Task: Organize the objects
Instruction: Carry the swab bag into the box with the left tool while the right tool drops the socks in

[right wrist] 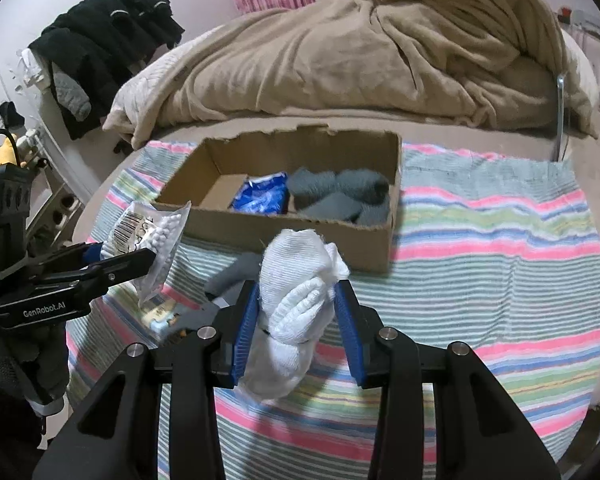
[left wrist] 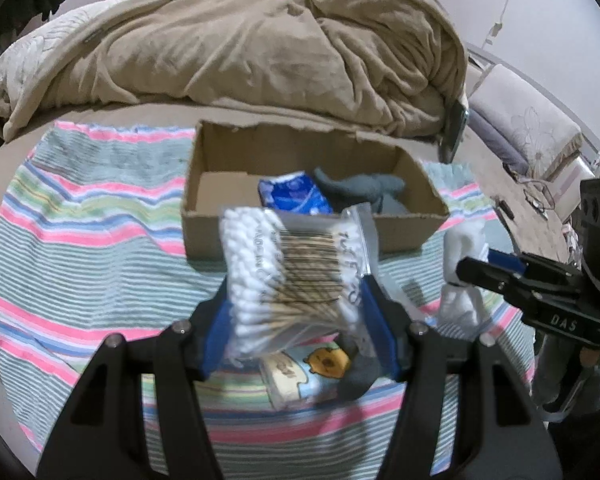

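Two loads are hanging short of my open brown cardboard box [right wrist: 284,232], already holding a blue packet [right wrist: 260,196] and grey rolled socks [right wrist: 340,196]: I am clamping the clear cotton-swab bag [left wrist: 296,276] in my left gripper [left wrist: 300,336] and the white knitted gloves [right wrist: 296,312] in my right gripper [right wrist: 296,332], while a cartoon-printed packet [left wrist: 300,372] is waiting on the striped towel [right wrist: 480,248].

— How's the light?
— Dim, flat indoor light, soft all over; only faint shadows under each tool.
— Sharp?
— Not really. The cotton swab bag [left wrist: 296,280] ahead of the left tool [left wrist: 298,300] is smeared with motion blur, and fisheye bending curves everything toward the dark corners.
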`<act>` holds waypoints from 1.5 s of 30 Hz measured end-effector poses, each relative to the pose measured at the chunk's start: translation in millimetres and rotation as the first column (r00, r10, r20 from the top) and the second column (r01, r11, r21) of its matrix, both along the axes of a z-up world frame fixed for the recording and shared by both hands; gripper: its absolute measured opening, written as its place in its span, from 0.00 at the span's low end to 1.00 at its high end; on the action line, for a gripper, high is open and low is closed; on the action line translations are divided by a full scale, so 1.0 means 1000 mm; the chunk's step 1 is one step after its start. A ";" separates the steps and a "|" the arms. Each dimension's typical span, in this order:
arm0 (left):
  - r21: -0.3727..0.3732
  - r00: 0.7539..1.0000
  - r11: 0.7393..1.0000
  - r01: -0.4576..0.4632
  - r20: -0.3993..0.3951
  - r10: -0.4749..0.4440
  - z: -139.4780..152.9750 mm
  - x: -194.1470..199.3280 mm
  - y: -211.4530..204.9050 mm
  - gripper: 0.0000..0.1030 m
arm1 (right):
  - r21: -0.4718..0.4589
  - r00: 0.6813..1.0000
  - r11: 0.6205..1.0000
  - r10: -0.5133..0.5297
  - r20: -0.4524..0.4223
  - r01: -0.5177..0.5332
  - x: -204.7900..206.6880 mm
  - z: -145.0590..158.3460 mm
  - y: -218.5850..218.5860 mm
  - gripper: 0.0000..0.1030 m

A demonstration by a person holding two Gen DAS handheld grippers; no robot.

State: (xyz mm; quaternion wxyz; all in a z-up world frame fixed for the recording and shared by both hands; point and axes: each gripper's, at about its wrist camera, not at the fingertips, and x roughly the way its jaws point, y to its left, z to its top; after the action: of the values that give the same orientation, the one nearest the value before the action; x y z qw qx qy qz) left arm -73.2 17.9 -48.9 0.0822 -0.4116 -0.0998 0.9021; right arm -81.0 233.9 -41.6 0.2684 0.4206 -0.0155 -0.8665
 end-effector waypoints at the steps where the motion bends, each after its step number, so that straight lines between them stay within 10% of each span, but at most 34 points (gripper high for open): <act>1: -0.001 1.000 1.000 -0.002 -0.006 0.002 0.002 0.000 -0.001 0.59 | -0.001 1.000 1.000 0.001 -0.005 -0.001 0.000 0.002 -0.001 0.40; 28: -0.013 0.992 0.998 -0.058 -0.111 0.056 0.022 -0.062 -0.039 0.60 | -0.042 0.992 0.998 0.041 -0.115 -0.046 -0.051 0.040 -0.028 0.40; 45: -0.036 0.997 0.999 -0.018 -0.081 0.015 -0.025 -0.124 -0.026 0.61 | -0.006 0.992 0.995 0.100 -0.072 -0.101 -0.111 -0.013 -0.069 0.40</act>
State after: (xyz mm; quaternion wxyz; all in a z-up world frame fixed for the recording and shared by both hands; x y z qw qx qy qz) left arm -197.4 -8.1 -73.9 0.0713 -0.3753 -0.0833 0.9204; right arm -192.2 165.0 -54.9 0.3141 0.3881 0.0110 -0.8664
